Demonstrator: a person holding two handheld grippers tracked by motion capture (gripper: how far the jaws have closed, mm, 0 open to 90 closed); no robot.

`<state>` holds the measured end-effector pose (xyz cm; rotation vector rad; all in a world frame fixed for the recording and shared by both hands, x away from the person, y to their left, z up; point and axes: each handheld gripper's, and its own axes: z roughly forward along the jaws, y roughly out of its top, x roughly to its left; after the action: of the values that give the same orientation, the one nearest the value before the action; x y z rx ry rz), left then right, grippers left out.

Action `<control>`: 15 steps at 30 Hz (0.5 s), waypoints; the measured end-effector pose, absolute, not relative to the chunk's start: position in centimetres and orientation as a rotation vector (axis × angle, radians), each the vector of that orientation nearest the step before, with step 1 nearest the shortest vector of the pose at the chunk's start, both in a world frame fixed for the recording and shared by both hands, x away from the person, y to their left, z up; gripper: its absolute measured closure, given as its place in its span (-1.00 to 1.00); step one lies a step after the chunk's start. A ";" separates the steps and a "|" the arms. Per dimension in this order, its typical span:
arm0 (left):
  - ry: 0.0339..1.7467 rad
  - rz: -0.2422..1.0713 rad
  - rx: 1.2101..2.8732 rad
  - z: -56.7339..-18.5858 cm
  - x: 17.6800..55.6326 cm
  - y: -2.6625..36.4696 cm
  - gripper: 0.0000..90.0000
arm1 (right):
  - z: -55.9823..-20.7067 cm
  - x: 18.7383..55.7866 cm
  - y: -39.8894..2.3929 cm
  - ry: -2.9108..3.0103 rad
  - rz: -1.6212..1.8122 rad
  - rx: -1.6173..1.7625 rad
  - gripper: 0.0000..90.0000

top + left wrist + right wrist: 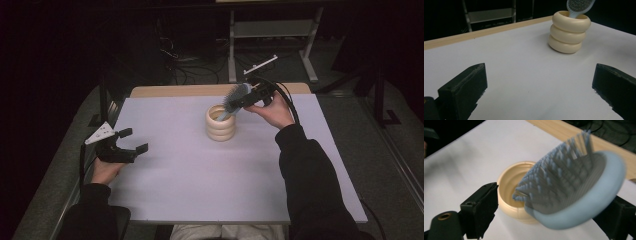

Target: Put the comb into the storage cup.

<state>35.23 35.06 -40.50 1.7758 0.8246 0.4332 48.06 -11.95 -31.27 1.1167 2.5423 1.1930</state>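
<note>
A cream holder of three stacked rings stands upright at the back middle of the white board. A pale blue hairbrush leans out of it, handle down inside and bristled head up to the right. My right gripper is at the brush head. In the right gripper view the blurred brush head lies between the jaws above the holder's mouth; the left jaw stands apart from it, so the gripper is open. My left gripper rests open and empty at the board's left edge, facing the holder and brush.
The white board lies on a wooden table whose strip shows along the back. Beyond it, on the dark floor, stand a metal rack and loose cables. A cable loops from the right gripper over the person's wrist.
</note>
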 end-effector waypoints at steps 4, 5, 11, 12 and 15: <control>0.823 0.431 1.768 -40.5 35.2 35.0 -1.00 | -31.2 47.5 -12.6 2.501 1.177 1.088 -1.00; 0.822 0.430 1.766 -40.5 35.2 35.0 -1.00 | -31.3 47.4 -12.8 2.493 1.173 1.083 -1.00; 0.819 0.423 1.752 -40.4 35.2 35.1 -1.00 | -31.7 46.9 -14.1 2.462 1.218 1.070 -1.00; 0.821 0.423 1.750 -40.4 35.2 35.1 -1.00 | -31.7 46.8 -14.3 2.461 1.225 1.066 -1.00; 0.821 0.419 1.755 -40.4 35.2 35.1 -1.00 | -31.9 46.4 -14.9 2.450 1.225 1.056 -1.00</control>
<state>35.16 35.08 -40.43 1.7554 0.8206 0.4191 46.42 -14.94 -31.94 1.0560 2.4502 1.2253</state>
